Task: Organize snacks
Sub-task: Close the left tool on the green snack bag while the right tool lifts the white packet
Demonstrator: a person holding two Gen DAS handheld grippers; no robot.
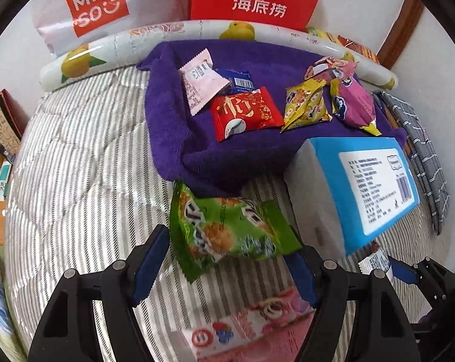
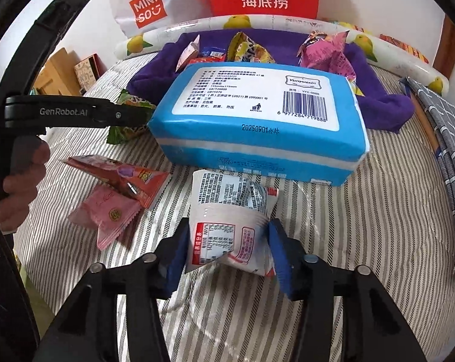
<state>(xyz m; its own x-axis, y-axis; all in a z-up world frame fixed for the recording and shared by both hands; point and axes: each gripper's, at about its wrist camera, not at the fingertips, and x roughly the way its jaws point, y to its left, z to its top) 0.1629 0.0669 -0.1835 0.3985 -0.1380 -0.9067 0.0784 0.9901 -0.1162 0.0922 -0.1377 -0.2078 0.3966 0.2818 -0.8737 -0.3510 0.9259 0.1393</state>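
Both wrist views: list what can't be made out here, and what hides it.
- Green snack packet: motion-blurred in the left view; in the right view the left claw covers most of it.
- Pink packet: blurred, cut by the bottom edge, left view.
- White packet: right claw pads hide its sides.
- Snacks on the purple towel: partly behind the blue tissue pack, right view.

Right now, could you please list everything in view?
Bedding: one, striped, underneath.
Towel: one, purple, far end.
Snacks: about six, mixed, on towel.
Tissue pack: one, blue-white, before towel.
Pink packet, red packet: one each, on bedding.
Bags: two, white, red, by wall.
Roll: one, lemon-print, behind towel.
Cloth: one, grey checked, right edge.
Green packet: one, in left gripper.
White packet: one, in right gripper.
Grippers: two, black, each shut on its packet.
Hand: one, on left gripper's handle.
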